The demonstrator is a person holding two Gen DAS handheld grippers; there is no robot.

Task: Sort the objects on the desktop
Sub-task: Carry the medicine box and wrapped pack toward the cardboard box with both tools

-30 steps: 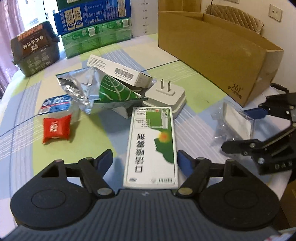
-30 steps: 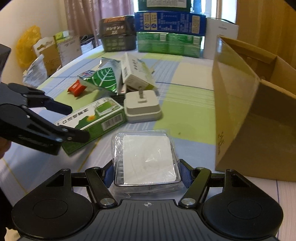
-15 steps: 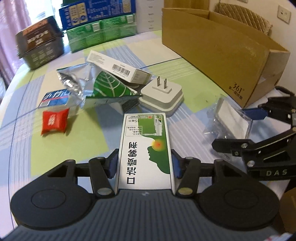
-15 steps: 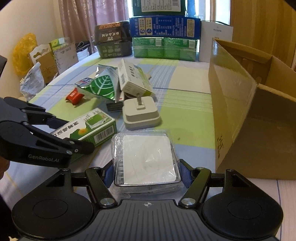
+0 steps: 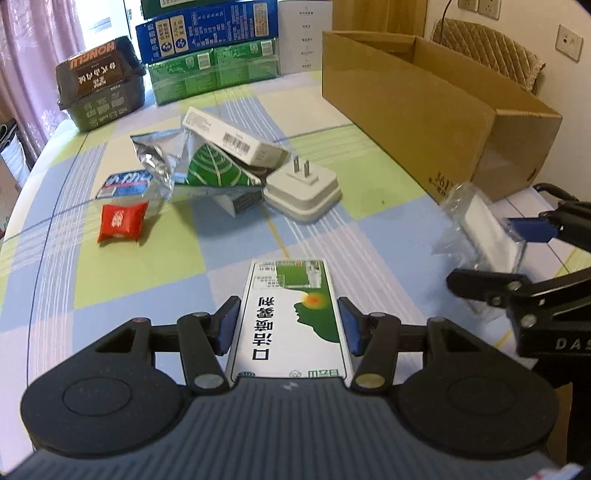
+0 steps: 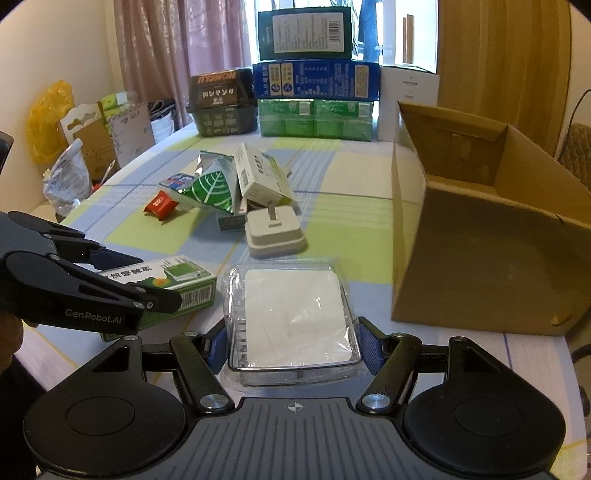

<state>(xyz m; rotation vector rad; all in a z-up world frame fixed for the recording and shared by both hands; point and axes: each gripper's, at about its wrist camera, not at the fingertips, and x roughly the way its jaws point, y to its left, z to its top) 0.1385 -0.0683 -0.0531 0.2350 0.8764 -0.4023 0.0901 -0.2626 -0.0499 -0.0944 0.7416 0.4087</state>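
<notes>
My left gripper (image 5: pixel 288 314) is shut on a green-and-white carton (image 5: pixel 291 295), with its blue pads pressed to the long sides. The carton (image 6: pixel 188 280) and that left gripper (image 6: pixel 147 280) also show at the left of the right wrist view. My right gripper (image 6: pixel 293 339) is shut on a clear plastic case (image 6: pixel 293 306) that holds a white square. From the left wrist view, the right gripper (image 5: pixel 495 254) and its case (image 5: pixel 480 225) sit near the corner of an open cardboard box (image 5: pixel 424 110).
Mid-table lie a white plug adapter (image 5: pixel 303 192), a foil bag with a green leaf (image 5: pixel 207 173), a white barcode carton (image 5: pixel 232 140), a red packet (image 5: pixel 120 223) and a blue packet (image 5: pixel 123 182). Stacked boxes (image 5: pixel 207 33) and a dark container (image 5: pixel 99 92) line the far edge.
The left gripper, open around the carton a second ago, has shut on it. Both views have risen and drawn back from the clutter. The right gripper has kept its hold on the case.
</notes>
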